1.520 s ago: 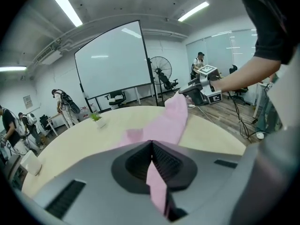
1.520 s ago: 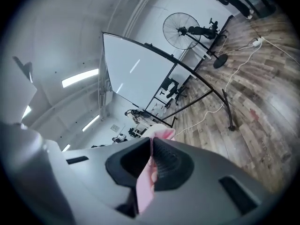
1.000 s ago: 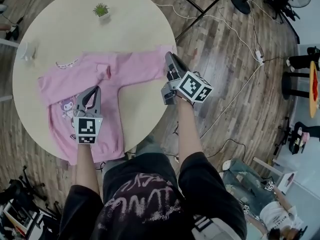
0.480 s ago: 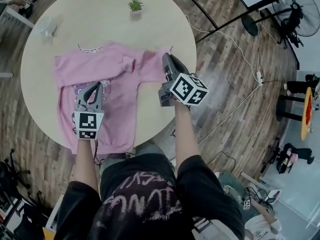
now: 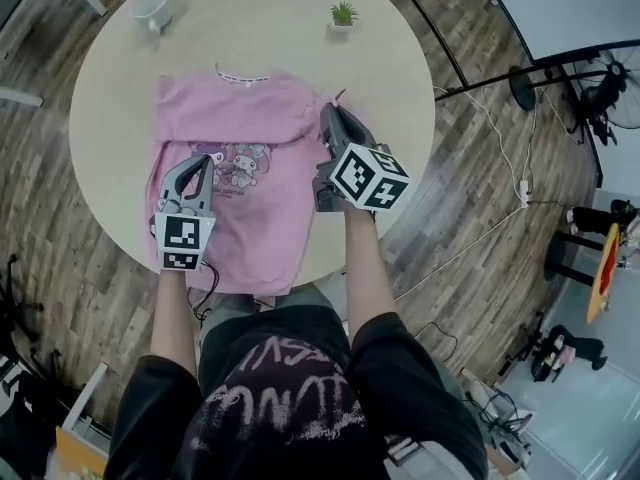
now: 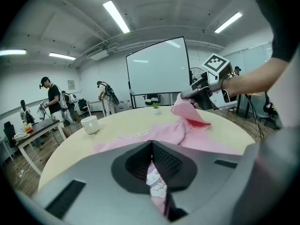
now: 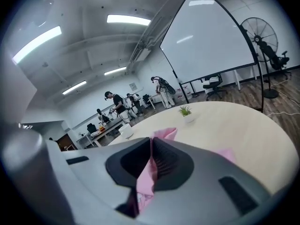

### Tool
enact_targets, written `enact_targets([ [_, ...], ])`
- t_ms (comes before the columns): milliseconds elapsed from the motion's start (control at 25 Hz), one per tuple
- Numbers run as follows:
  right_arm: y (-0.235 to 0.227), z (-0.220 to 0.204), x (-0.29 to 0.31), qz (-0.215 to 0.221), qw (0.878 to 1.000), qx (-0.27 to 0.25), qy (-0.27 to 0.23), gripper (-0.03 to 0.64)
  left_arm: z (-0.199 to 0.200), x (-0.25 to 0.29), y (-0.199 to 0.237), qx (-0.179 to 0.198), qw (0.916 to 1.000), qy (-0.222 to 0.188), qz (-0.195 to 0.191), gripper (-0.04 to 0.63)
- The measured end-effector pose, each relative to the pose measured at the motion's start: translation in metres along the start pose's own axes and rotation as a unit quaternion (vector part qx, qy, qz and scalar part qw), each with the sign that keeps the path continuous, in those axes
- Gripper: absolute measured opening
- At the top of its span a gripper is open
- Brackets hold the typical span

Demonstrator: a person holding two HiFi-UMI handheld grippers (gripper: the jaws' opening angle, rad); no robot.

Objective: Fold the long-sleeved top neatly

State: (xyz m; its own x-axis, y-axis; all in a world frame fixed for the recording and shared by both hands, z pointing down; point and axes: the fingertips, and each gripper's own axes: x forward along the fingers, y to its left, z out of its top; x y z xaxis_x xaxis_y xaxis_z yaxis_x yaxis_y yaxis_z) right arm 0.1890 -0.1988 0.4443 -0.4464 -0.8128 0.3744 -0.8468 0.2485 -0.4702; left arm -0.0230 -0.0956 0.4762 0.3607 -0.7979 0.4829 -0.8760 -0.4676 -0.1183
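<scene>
You've drawn the pink long-sleeved cotton top (image 5: 245, 218) inward by its sleeve. Right tool (image 5: 326, 118) and left tool (image 5: 203, 166) pinch cloth; fold begun.

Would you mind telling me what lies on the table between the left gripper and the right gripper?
In the head view, the pink long-sleeved top spans the stretch between the left gripper and the right gripper, its cartoon print facing up.

Left hand-held gripper (image 5: 205, 160) and right hand-held gripper (image 5: 326, 111) have jaws clamped tight.
</scene>
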Motion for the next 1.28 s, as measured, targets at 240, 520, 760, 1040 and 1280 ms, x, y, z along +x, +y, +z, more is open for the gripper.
enact_targets([
  [240, 0.054, -0.011, 0.03, 0.025, 0.999, -0.018, 0.013, 0.023, -0.016, -0.019, 0.031, -0.018, 0.9997, -0.001, 0.019, 0.011],
  [520, 0.111, -0.032, 0.064, 0.053, 0.998, -0.032, 0.033, 0.023, -0.036, -0.04, 0.063, -0.035, 0.9986, 0.004, 0.038, 0.011],
  [760, 0.15, -0.058, 0.096, 0.068, 0.996, -0.027, 0.05, 0.023, -0.057, -0.056, 0.092, -0.043, 0.9975, 0.015, 0.053, 0.011],
  [1040, 0.166, -0.08, 0.122, 0.064, 0.995, -0.031, 0.07, 0.025, -0.073, -0.058, 0.105, -0.048, 0.997, 0.024, 0.056, 0.011],
  [1280, 0.175, -0.097, 0.138, 0.059, 0.994, -0.034, 0.09, 0.025, -0.08, -0.056, 0.106, -0.049, 0.9971, 0.03, 0.051, 0.011],
])
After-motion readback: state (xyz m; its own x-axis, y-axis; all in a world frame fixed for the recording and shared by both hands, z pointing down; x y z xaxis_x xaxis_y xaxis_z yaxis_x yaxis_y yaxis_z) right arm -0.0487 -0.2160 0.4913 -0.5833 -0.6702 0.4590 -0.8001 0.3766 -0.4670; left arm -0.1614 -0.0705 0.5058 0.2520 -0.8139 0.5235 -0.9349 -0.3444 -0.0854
